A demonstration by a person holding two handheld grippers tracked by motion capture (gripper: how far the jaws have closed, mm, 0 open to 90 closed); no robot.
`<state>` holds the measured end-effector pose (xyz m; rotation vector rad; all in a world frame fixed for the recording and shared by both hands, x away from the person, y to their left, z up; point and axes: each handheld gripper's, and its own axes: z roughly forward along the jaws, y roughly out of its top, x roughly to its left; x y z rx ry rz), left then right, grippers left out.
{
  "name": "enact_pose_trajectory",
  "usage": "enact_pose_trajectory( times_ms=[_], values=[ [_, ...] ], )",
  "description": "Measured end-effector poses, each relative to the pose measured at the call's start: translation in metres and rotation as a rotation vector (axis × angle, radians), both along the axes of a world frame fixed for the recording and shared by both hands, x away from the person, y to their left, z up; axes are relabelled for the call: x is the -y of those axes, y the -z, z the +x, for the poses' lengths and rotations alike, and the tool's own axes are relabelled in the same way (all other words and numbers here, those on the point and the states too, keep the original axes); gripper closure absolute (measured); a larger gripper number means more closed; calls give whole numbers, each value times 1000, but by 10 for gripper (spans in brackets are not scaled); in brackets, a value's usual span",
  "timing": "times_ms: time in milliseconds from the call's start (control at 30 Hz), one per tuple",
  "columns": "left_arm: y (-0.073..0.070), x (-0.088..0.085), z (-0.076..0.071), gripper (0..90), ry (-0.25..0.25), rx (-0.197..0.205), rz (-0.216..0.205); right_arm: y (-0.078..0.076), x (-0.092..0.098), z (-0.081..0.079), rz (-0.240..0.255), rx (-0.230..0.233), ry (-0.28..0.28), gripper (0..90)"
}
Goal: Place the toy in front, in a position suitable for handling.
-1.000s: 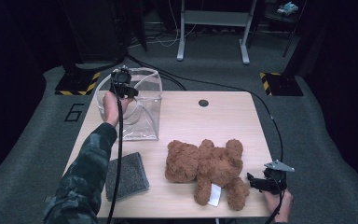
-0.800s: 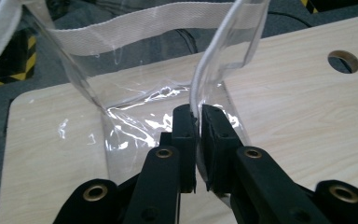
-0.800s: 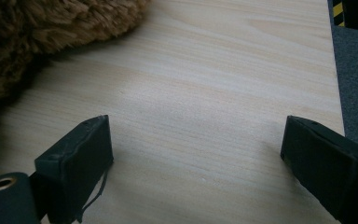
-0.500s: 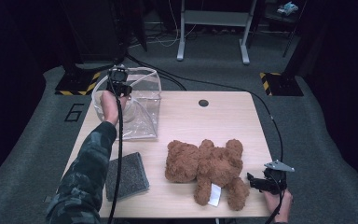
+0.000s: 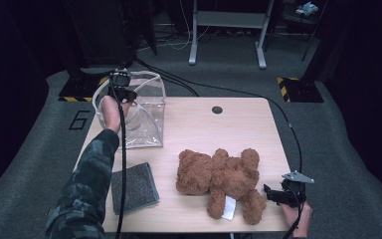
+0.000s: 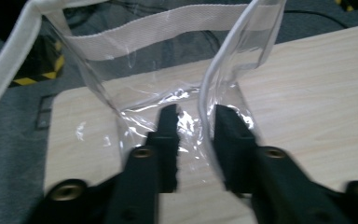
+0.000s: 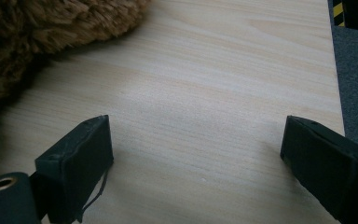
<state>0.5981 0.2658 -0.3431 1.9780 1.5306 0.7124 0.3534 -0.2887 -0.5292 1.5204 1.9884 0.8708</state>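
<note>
High view: left gripper at upper left, on the rim of the clear bag, jaws just opening. Teddy bear lower centre; right gripper beside it at lower right.

Left gripper view: jaws narrowly parted, white-edged bag rim between them, pads apparently off it; likely a release.

Right gripper view: jaws wide, nothing held, over bare table.
</note>
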Motion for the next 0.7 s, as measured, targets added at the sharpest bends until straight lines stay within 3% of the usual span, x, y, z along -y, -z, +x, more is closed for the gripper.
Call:
enact_pose_trajectory(
  times_ms=[100, 167, 333, 433, 600, 700],
  values=[
    [-4, -3, -8, 473, 21, 13, -25, 0, 0, 0, -2, 0, -3, 84],
    [-9, -8, -15, 409, 21, 44, -57, 0, 0, 0, -2, 1, -3, 84],
    [-25, -32, -32, 344, -4, 105, -78, 0, 0, 0, 0, 1, 0, 84],
    [-27, -58, -35, 336, -70, 111, -69, 0, 0, 0, -2, 1, -3, 84],
    [-15, -90, -27, 326, -159, 58, -52, 0, 0, 0, 0, 1, 1, 84],
    [-4, -106, -20, 335, -175, 4, -67, 0, 0, 0, 1, 0, 1, 84]
  ],
)
